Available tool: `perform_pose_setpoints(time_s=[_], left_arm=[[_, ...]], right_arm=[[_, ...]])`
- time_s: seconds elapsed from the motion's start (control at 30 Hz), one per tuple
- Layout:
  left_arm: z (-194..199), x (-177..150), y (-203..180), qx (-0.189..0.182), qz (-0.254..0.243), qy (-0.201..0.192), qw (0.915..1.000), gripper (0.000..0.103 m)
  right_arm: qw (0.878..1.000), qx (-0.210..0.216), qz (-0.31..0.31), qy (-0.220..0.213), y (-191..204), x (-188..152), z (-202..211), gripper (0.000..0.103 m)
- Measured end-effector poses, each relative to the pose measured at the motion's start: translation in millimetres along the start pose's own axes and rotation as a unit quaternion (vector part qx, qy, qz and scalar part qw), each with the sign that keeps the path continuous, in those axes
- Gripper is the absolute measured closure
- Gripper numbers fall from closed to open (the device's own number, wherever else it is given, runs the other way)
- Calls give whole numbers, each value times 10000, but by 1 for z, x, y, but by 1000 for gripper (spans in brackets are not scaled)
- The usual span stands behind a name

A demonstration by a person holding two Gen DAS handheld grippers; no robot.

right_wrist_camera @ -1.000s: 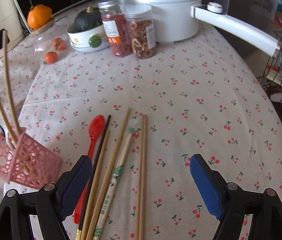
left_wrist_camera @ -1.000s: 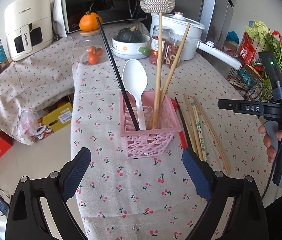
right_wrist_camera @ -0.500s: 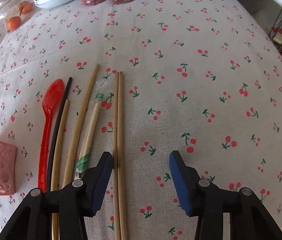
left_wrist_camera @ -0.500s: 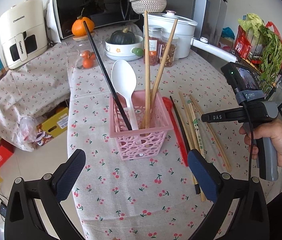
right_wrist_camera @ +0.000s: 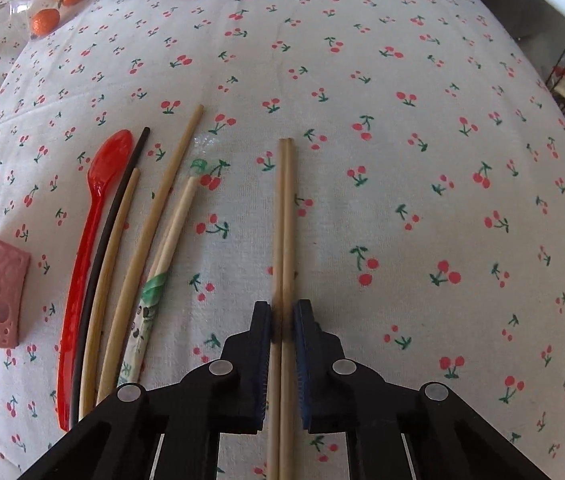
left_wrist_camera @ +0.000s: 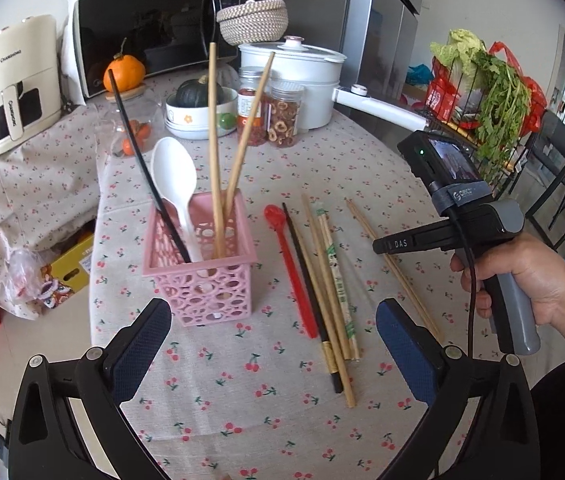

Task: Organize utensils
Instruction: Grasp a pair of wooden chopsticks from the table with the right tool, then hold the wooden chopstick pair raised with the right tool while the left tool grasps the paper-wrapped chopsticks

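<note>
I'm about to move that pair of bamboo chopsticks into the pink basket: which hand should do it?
Right. The right gripper has just closed on the pair of bamboo chopsticks; the left gripper hangs open and empty near the pink basket.

The left wrist view looks forward and slantwise down over the cherry-print cloth tabletop (left_wrist_camera: 282, 364) from its near edge, taking in the pink perforated plastic basket (left_wrist_camera: 202, 276) close ahead and the kitchen appliances far behind. The right wrist view looks more steeply down, closer to the cloth. Both views share the basket and the row of loose utensils, among them the red plastic spoon (left_wrist_camera: 288, 264) (right_wrist_camera: 86, 248).
</note>
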State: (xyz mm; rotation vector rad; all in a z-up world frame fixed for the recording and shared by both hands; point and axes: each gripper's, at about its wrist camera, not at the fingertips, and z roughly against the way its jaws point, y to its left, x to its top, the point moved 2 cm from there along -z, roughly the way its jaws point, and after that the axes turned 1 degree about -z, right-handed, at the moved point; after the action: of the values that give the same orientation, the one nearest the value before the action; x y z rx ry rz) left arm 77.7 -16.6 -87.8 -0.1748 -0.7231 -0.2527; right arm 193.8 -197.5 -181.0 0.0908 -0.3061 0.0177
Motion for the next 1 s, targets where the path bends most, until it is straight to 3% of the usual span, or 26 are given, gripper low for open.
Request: perform_pose_setpoints(time_s=[0.13,0.33,0.53,0.6,0.67,0.77,0.87,1.0], left_arm=[[-13,-3,-29,-72,-375,218,9990,0],[-51,1,-76,69,-821,855,9929,0],[-85,28,-87,17,-583,966,9936,3],[-98,37,-85,-46,-416,1020,9939,16],[-114,44,-83,-70,-321,1171,9926,38],[-143,52,-79,-72,-87,1419,9898,57],[-165,57,-73,-107,153,1605,9869,73],[-187,60,-72,41,110,1764,9843,82]], right_arm=[[9993,197,-240,-186,-24,-7,19,95],[9955,491,-521,-621,-56,-17,61,95],[9917,709,-575,-903,-71,-19,89,95],[9912,732,-549,-958,-75,-19,95,95],[9907,776,-563,-965,-78,-18,96,94],[9900,835,-626,-952,-83,-16,95,94],[9883,951,-711,-956,-88,-16,95,94],[9861,1080,-784,-993,-92,-16,99,94]])
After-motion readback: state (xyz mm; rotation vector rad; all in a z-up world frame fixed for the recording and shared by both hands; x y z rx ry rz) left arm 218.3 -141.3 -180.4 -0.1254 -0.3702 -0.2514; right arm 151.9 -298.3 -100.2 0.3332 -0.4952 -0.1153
